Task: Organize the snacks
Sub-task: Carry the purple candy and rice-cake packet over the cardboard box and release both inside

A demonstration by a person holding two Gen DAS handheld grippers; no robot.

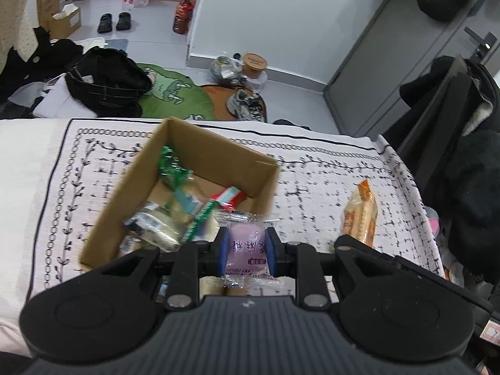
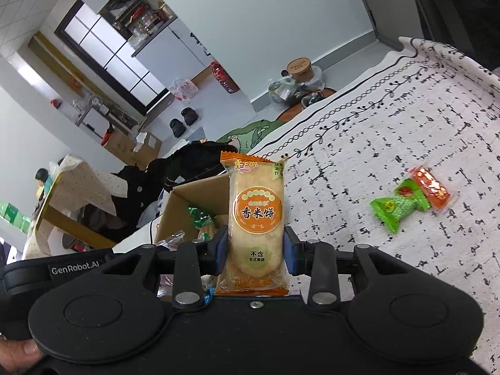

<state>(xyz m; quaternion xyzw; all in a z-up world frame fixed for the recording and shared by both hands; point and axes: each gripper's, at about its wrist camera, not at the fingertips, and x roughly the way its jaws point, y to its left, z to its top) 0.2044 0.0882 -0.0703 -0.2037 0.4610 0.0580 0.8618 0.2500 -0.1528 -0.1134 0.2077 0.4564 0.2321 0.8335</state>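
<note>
An open cardboard box (image 1: 215,156) sits on the patterned tablecloth (image 1: 312,175) and holds several wrapped snacks (image 1: 162,218). My left gripper (image 1: 247,247) is shut on a pink snack packet (image 1: 247,243), held at the box's near right corner. My right gripper (image 2: 254,247) is shut on an orange rice cracker packet (image 2: 256,215), held upright just right of the box (image 2: 200,193). That packet also shows in the left wrist view (image 1: 359,215). A green candy (image 2: 397,207) and an orange-red candy (image 2: 432,189) lie loose on the cloth at the right.
The table's far edge (image 1: 218,122) drops to a floor with a black bag (image 1: 106,81), green mat (image 1: 175,93) and shoes (image 1: 247,103). A dark chair with clothes (image 1: 453,143) stands at the right. The left gripper's body (image 2: 62,268) sits beside my right gripper.
</note>
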